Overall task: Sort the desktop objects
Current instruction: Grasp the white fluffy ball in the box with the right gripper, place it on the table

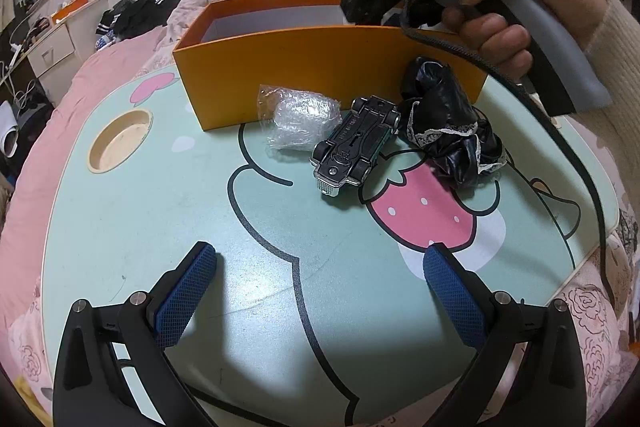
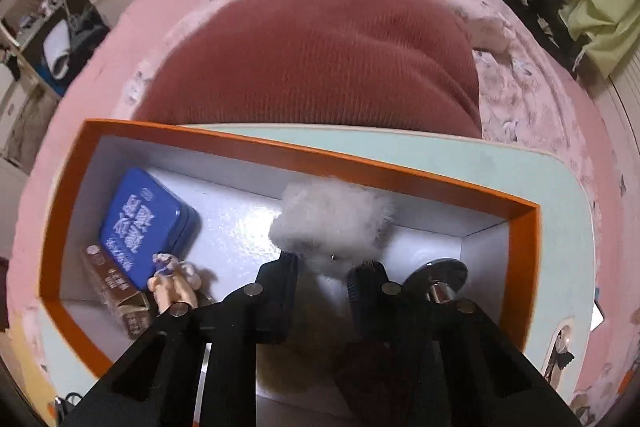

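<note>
Found at the tips of the right gripper (image 2: 324, 267): a white fluffy ball (image 2: 332, 223), blurred, with its lower tuft between the two fingers. Jaws drawn almost fully together on that tuft; nothing else in the grip. Held over the inside of the orange box (image 2: 304, 151), toward its middle, clear of the walls.

Noted on the white floor of the box, at its left end: a blue tin (image 2: 148, 223) leaning over a brown carton (image 2: 120, 291), with a small pale figurine (image 2: 176, 279) just beside both. Noted at the right end, partly hidden by the gripper: a shiny metal item (image 2: 440, 273), not identifiable.

Seen from the left wrist view, lying on the table (image 1: 160, 227) in front of the box's near wall: a bubble-wrap bundle (image 1: 304, 123) touching that wall, a toy car (image 1: 356, 143) turned underside up just beside it, and a crumpled black cloth (image 1: 444, 123) with lace trim against the car's right side.

Left gripper (image 1: 320, 267) poised above the bare table, near edge, jaws spread wide, holding nothing, well apart from all three items.

Also recorded: a round cup hollow (image 1: 120, 141) in the tabletop left of the box; a hand (image 1: 492, 23) on the right gripper's handle above the box; dark red ribbed fabric (image 2: 320, 59) beyond the table's far edge; pink bedding (image 1: 60, 107) around it.
</note>
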